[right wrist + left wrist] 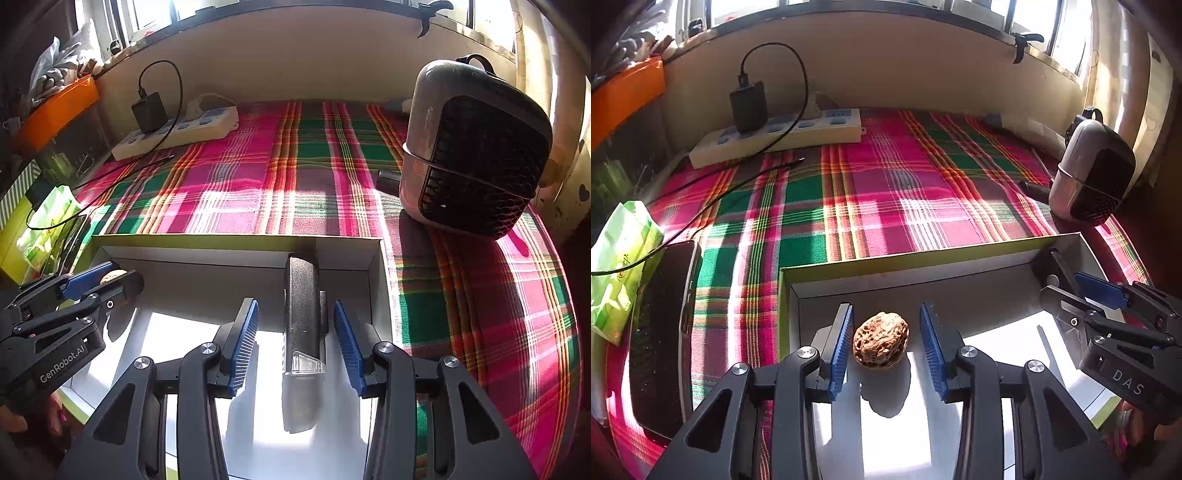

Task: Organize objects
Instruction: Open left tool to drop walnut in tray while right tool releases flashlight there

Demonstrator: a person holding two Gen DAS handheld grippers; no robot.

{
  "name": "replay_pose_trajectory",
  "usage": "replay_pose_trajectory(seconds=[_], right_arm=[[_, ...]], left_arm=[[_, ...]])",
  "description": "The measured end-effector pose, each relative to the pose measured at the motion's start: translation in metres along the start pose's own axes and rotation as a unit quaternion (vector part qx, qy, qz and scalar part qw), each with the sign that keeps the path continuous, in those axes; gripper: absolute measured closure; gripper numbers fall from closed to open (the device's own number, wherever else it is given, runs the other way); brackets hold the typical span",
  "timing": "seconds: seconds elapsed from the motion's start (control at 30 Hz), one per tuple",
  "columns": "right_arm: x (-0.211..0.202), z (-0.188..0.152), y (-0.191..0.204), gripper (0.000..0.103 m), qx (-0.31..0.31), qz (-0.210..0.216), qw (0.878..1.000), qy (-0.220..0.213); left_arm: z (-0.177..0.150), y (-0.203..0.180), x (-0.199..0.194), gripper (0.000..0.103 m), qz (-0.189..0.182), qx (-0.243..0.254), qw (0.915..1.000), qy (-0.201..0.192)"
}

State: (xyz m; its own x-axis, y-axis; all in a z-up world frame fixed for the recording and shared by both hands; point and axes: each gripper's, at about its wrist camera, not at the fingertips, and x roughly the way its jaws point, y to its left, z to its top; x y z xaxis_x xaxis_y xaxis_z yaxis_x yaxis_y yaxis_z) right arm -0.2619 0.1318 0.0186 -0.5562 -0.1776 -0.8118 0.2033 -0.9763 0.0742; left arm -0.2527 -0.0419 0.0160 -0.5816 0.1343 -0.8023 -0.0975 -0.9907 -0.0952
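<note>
A wrinkled brown walnut lies on the floor of a shallow white box with a yellow-green rim. My left gripper is open, its blue pads standing either side of the walnut with a gap on each side. A black oblong object with a clear end rests in the same box, its far end against the back wall. My right gripper is open around it, both pads clear of its sides. Each gripper also shows in the other's view: the right gripper and the left gripper.
The box sits on a pink and green plaid cloth. A white power strip with a black charger and cable lies at the back left. A dark phone and green tissue pack lie left. A small heater stands right.
</note>
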Motion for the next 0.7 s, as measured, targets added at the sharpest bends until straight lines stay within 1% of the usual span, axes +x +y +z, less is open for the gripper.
replay_pose_trajectory(seconds=[0.13,0.2,0.5,0.7], right_arm=[[-0.004,-0.002,0.001,0.047,0.001,0.003,1.0,-0.004],[-0.006,-0.003,0.001,0.046,0.001,0.003,1.0,-0.006],[-0.028,-0.014,0.003,0.046,0.005,0.006,1.0,-0.022],[-0.048,-0.027,0.007,0.046,0.007,0.014,0.999,-0.036]], left_arm=[[-0.002,0.0,-0.003,0.062,-0.003,-0.005,1.0,0.001],[-0.004,0.001,-0.007,0.062,-0.003,-0.009,1.0,-0.001],[-0.02,-0.001,-0.035,0.062,0.017,-0.005,0.9995,-0.024],[-0.038,0.0,-0.056,0.062,0.018,-0.01,0.9993,-0.032]])
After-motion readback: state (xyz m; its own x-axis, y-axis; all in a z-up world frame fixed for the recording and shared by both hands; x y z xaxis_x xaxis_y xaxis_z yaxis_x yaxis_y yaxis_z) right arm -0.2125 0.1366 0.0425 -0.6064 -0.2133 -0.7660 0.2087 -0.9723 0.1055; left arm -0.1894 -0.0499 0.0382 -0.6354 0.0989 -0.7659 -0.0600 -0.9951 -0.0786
